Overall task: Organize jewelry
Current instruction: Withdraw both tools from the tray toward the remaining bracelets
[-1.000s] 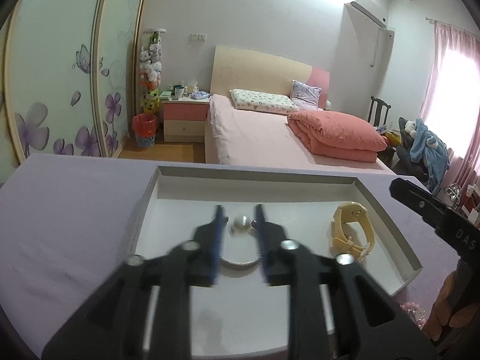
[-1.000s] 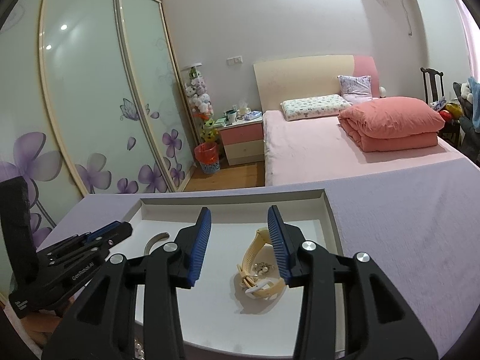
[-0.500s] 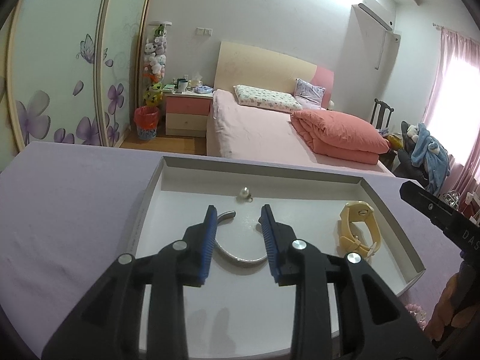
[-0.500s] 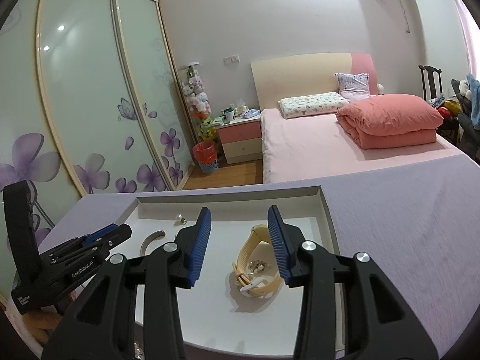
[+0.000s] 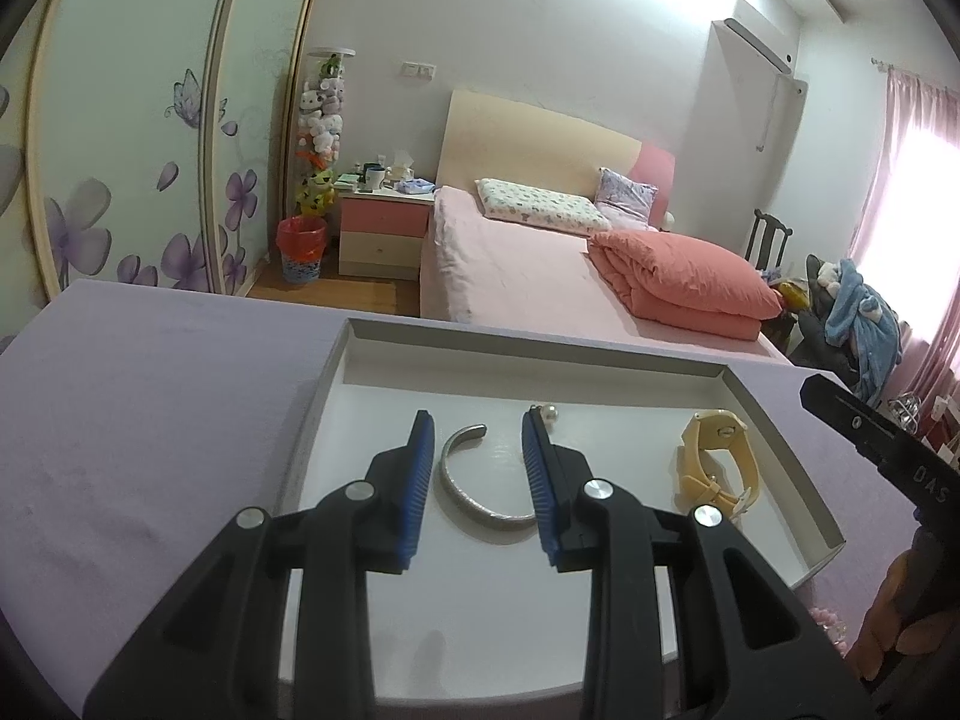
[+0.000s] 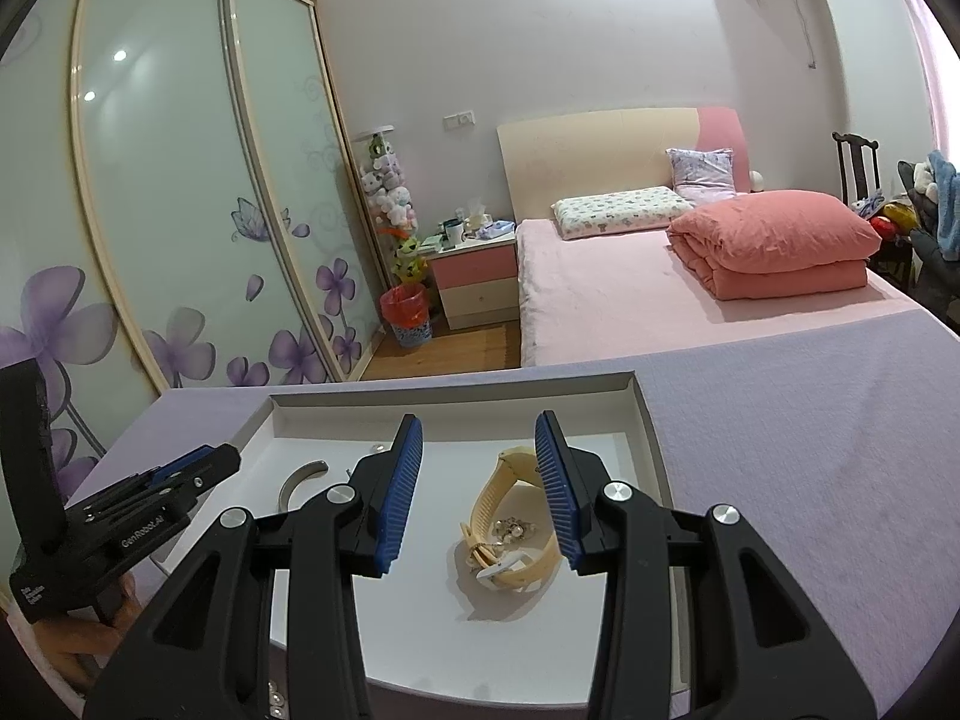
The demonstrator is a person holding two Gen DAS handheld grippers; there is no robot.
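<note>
Inside the white tray (image 5: 336,396), three pieces of jewelry lie on the flat floor. Nearest the tray's left wall is a silver cuff bracelet (image 5: 474,489), an open curved band lying flat; in the right wrist view only one end of the silver cuff bracelet (image 6: 300,477) shows beside the fingers. Just to the right of it, toward the tray's far wall, sits a small pearl earring (image 5: 549,414), partly hidden behind a blue pad. Near the tray's right wall rests a cream-yellow watch (image 5: 717,465), its strap curled into a loop; from the right wrist view the cream-yellow watch (image 6: 510,525) has a small cluster of pearly beads lying within the loop.

The left tongs (image 5: 477,447) hang over the tray with their blue-padded fingers spread apart, the bracelet seen between them and not touched by either pad. The right tongs (image 6: 477,450) are likewise spread wide above the tray (image 6: 651,438), holding nothing, with the watch showing between their fingers.

The tray sits on a bench (image 5: 150,396) covered in a lilac cloth. Beyond the tray's far wall stands a bed (image 5: 516,264) with a pink sheet, a folded coral quilt (image 5: 684,276) and pillows. Left of the bed are a pink nightstand (image 5: 384,234), a red wastebasket (image 5: 300,246) and a sliding wardrobe (image 6: 180,210) printed with purple flowers.
</note>
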